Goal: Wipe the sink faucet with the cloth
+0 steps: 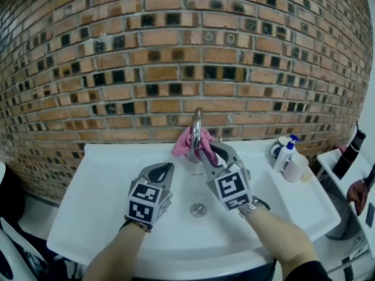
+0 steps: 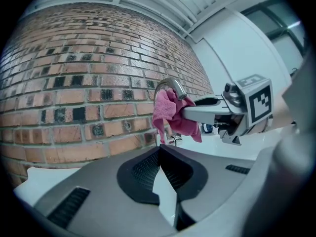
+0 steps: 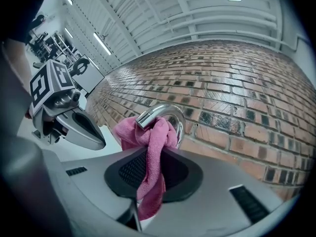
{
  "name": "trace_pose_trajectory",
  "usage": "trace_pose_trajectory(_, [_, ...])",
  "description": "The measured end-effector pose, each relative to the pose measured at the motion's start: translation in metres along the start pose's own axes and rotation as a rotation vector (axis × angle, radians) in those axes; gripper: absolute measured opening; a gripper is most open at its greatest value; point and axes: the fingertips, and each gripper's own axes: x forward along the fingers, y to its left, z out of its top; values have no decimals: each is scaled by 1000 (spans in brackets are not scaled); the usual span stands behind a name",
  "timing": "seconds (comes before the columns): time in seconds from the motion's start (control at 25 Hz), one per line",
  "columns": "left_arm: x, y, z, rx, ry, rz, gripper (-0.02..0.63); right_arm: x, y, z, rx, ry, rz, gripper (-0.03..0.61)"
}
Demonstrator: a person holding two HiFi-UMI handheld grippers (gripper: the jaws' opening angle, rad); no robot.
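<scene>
The pink cloth [image 1: 185,143] and my right gripper [image 1: 204,152] hide the lower stem of the curved chrome faucet [image 1: 197,122]; my right jaws pinch that cloth, bunched round the faucet's bend; my left gripper [image 1: 164,170] hovers pressed together, empty, over the white sink basin [image 1: 99,186]; red brick wall [image 1: 176,51] behind; one faucet, one cloth, one drain [image 1: 198,209], two grippers.
</scene>
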Motion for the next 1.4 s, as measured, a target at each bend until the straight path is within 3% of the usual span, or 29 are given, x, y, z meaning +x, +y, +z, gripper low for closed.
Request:
trace_pose_trajectory(0.4, [-10, 14, 15, -22, -55, 30, 5, -9, 15, -12, 4, 43, 35, 69])
trace_pose_trajectory(0.72, [-22, 23, 33, -78, -146, 31, 5, -19, 33, -22, -16, 65, 103, 69])
trace_pose_trajectory(0.88, [-26, 10, 46, -102, -205, -60, 27, -24, 38, -21, -26, 63, 133, 69])
trace_pose_trajectory(1.08, [-30, -10, 59, -173, -252, -231, 183, -32, 42, -16, -30, 60, 146, 69])
trace_pose_trajectory(1.4, [-29, -43, 54, -256, -199, -437, 282, -42, 52, -4, -114, 28, 168, 69])
